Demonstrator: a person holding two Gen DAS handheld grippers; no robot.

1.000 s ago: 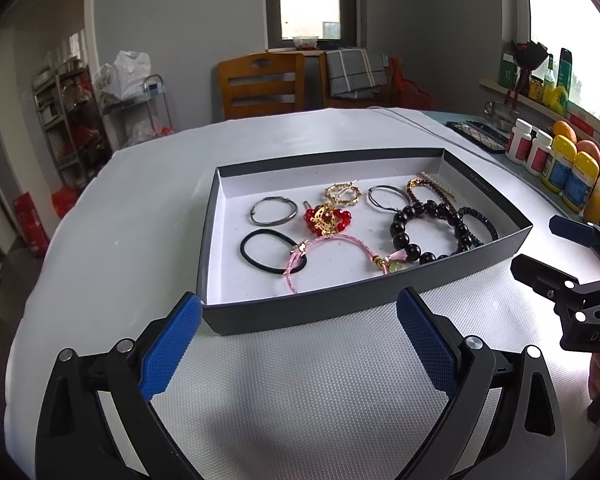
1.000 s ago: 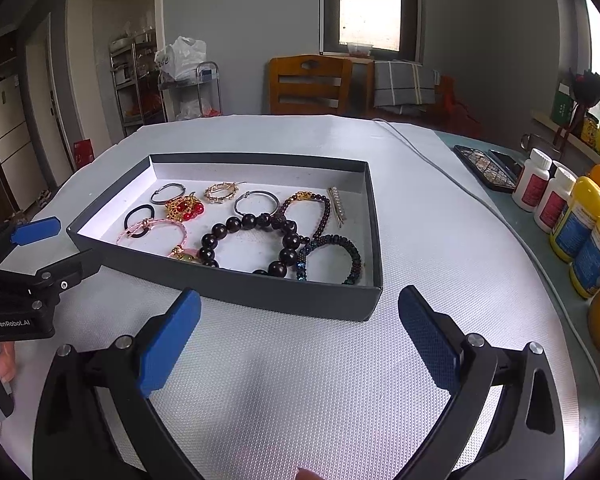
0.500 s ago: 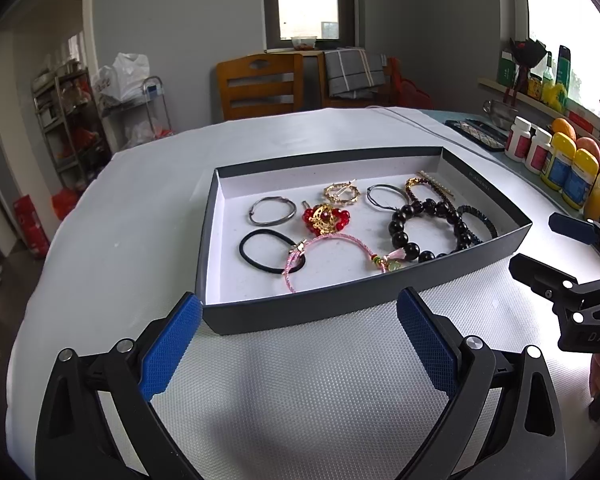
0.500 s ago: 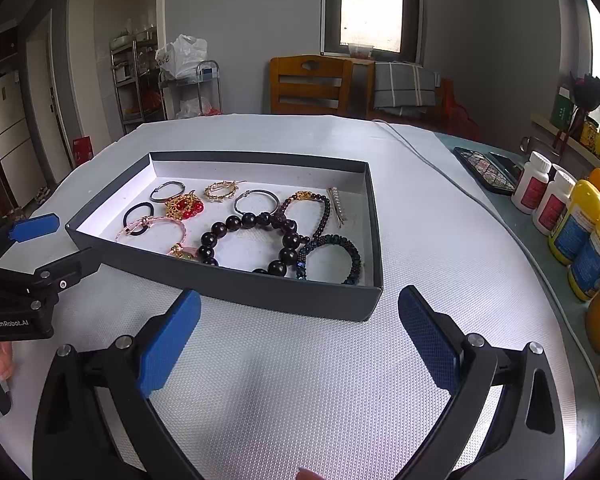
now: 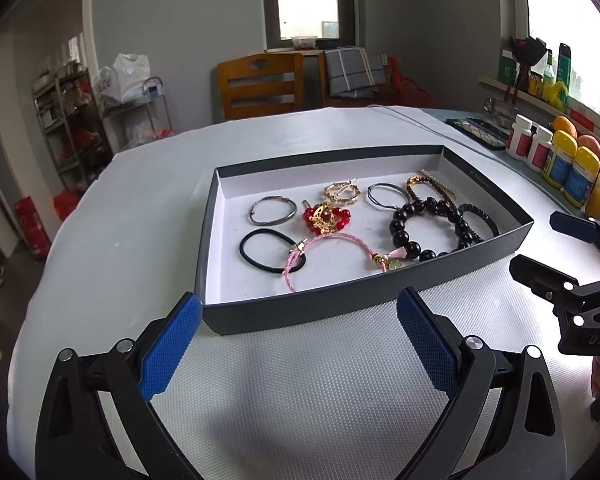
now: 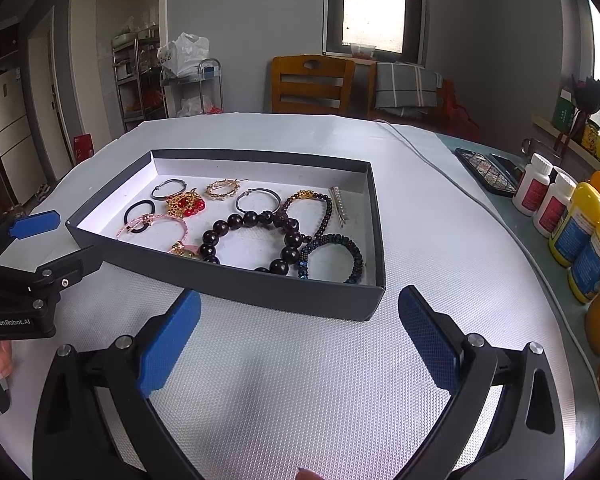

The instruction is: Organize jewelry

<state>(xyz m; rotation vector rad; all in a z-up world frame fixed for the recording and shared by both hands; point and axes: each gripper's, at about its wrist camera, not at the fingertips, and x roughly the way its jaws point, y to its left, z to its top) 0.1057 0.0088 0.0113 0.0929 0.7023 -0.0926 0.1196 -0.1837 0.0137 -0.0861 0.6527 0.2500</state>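
Note:
A dark grey shallow box [image 5: 340,308] [image 6: 228,284] lies on the white table and holds several pieces of jewelry: a black hair tie [image 5: 266,256], a pink cord bracelet [image 5: 332,240], a red and gold brooch [image 5: 326,216], a silver ring [image 5: 271,211], a large black bead bracelet [image 6: 252,240] and a blue bead bracelet [image 6: 334,256]. My left gripper [image 5: 298,344] is open and empty just in front of the box. My right gripper [image 6: 300,340] is open and empty in front of the box's near right corner. Each gripper shows at the edge of the other's view.
Bottles [image 6: 580,232] and fruit stand along the table's right edge. A dark flat case [image 6: 486,168] and a grey cable [image 6: 440,168] lie behind the box on the right. Wooden chairs [image 6: 312,84] stand beyond the table.

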